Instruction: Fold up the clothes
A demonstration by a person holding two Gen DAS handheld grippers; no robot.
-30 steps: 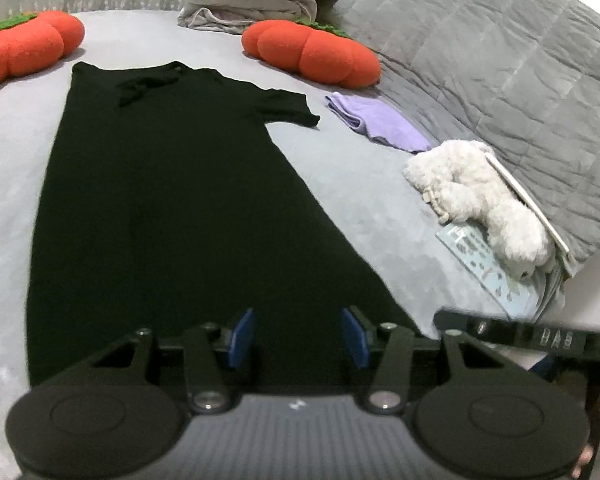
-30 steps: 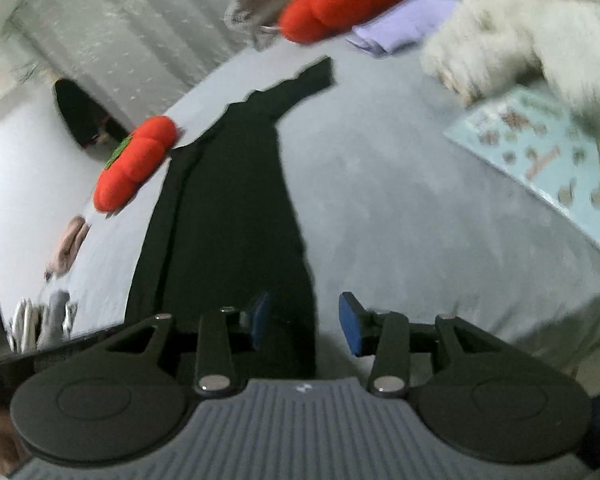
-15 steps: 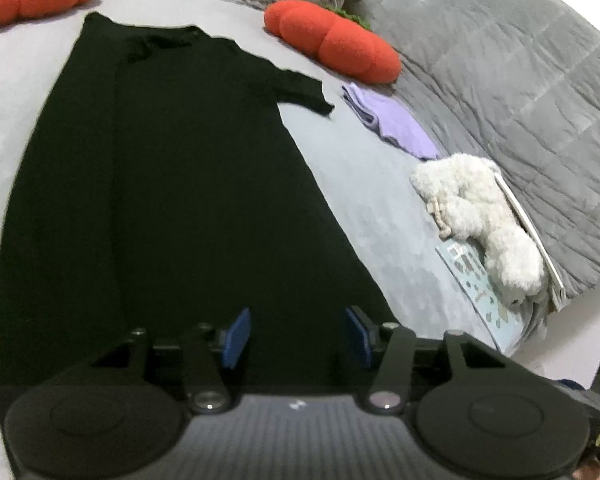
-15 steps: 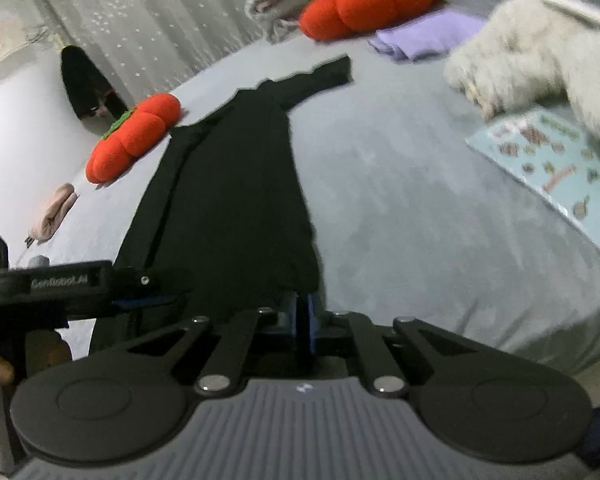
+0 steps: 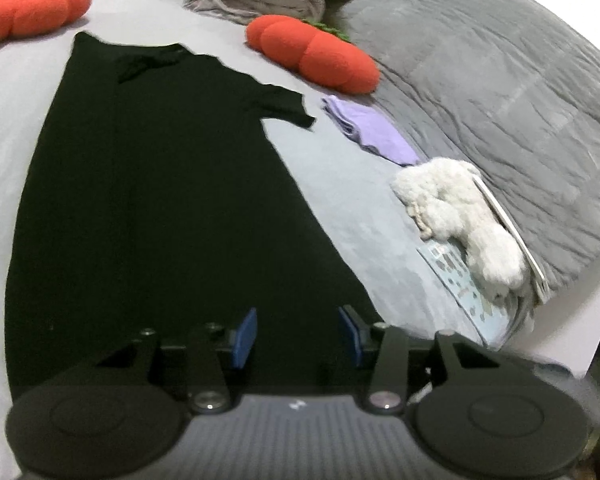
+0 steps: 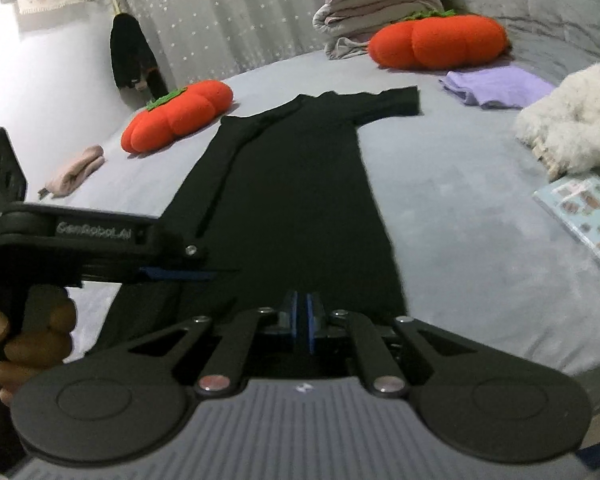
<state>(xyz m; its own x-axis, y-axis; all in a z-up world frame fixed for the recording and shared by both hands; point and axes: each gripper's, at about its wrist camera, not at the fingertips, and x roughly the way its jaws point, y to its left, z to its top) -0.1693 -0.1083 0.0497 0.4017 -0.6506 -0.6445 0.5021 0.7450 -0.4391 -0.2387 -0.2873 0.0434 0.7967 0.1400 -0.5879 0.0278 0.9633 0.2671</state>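
While clamped at the hem: right gripper [image 6: 301, 322], pads pinched on black dress [image 6: 296, 184]
Left gripper [image 5: 297, 336]: spread wide over hem
Dress: flat on grey bed [image 6: 460, 216], between orange cushions [image 6: 436, 42]

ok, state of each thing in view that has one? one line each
left gripper: jaws open, over the dress hem
right gripper: jaws shut at the hem; whether cloth is between them cannot be told
dress: laid flat along the bed, one long edge folded in, one sleeve out
purple cloth: folded
blankets: folded, stacked
plush toy: lying on a booklet
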